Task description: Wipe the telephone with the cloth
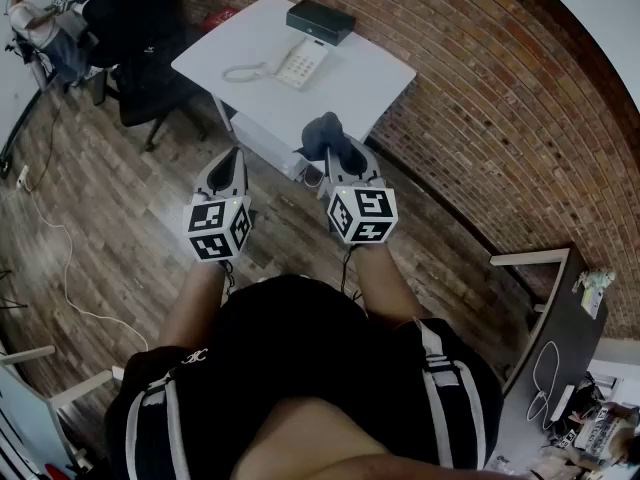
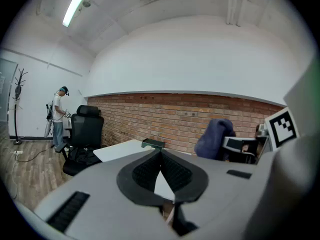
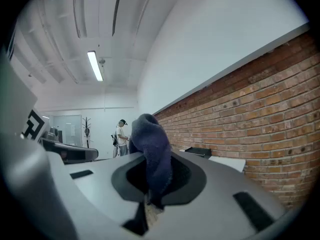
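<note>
A white telephone (image 1: 301, 64) with a coiled cord lies on the white table (image 1: 380, 78) ahead of me, next to a dark box (image 1: 320, 21). My right gripper (image 1: 336, 154) is shut on a dark blue cloth (image 1: 322, 133), which bunches up out of its jaws (image 3: 152, 154). My left gripper (image 1: 232, 161) is shut with nothing in it, its pads meeting at the tips (image 2: 160, 156). Both grippers are held in the air short of the table's near edge. In the left gripper view the cloth (image 2: 214, 138) shows to the right.
A brick wall (image 1: 480, 118) runs behind and to the right of the table. A black office chair (image 1: 135, 28) stands left of the table, with a person (image 1: 35, 23) beyond it. A cable (image 1: 60, 258) trails over the wooden floor. A dark desk (image 1: 560, 338) stands at the right.
</note>
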`<state>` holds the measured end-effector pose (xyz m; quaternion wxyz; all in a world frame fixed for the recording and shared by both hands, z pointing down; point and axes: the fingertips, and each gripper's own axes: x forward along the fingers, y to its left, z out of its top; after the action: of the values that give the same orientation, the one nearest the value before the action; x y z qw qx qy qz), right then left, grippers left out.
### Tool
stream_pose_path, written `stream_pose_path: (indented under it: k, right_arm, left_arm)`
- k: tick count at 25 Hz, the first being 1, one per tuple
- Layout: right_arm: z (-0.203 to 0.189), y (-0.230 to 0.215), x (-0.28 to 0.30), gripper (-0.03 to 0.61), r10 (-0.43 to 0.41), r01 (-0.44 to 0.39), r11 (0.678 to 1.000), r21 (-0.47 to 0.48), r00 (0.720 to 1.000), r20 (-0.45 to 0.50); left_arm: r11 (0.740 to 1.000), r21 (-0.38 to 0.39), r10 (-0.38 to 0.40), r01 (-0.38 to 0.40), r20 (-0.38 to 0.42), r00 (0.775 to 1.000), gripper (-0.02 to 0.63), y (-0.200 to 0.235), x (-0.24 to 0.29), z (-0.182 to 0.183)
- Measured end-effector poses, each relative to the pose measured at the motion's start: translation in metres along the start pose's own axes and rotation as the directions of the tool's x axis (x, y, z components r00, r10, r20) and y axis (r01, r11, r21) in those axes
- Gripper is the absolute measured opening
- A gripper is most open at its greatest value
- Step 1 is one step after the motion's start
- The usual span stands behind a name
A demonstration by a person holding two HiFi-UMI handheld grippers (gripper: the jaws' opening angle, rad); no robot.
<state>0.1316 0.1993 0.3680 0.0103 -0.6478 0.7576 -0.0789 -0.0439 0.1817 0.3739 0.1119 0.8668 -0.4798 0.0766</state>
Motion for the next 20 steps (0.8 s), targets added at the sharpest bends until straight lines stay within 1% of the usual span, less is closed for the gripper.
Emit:
stream_pose_path:
  k: [6, 11, 13, 17, 20]
  right_arm:
    - [-0.008, -0.001, 0.002, 0.021, 0.005, -0.004, 1.0, 0.025, 1.0, -0.027]
    - [-0.006, -0.003, -0.002, 0.021, -0.015, 0.015, 1.0, 0.024, 1.0, -0.02]
    - [-0.004, -0.004, -0.002, 0.021, -0.028, 0.028, 0.999, 0.032, 1.0, -0.009]
    - [0.005, -0.009, -0.004, 0.023, -0.056, 0.049, 0.992, 0.113, 0.997, 0.055]
    - [0.013, -0.008, -0.004, 0.023, -0.076, 0.065, 0.99, 0.126, 0.994, 0.08]
  left_arm:
    - [1.0, -0.009, 0.006, -0.006, -0.006, 1.0, 0.002, 0.004, -0.002, -0.001]
    - [1.0, -0.011, 0.009, -0.009, -0.015, 1.0, 0.002, 0.004, -0.002, -0.004]
    - [1.0, -0.009, 0.009, -0.009, -0.02, 1.0, 0.002, 0.005, -0.002, -0.005]
    - [1.0, -0.014, 0.007, -0.007, -0.025, 1.0, 0.002, 0.009, -0.002, -0.006]
    - [1.0, -0.008, -0.002, 0.002, -0.023, 1.0, 0.002, 0.015, -0.005, -0.004]
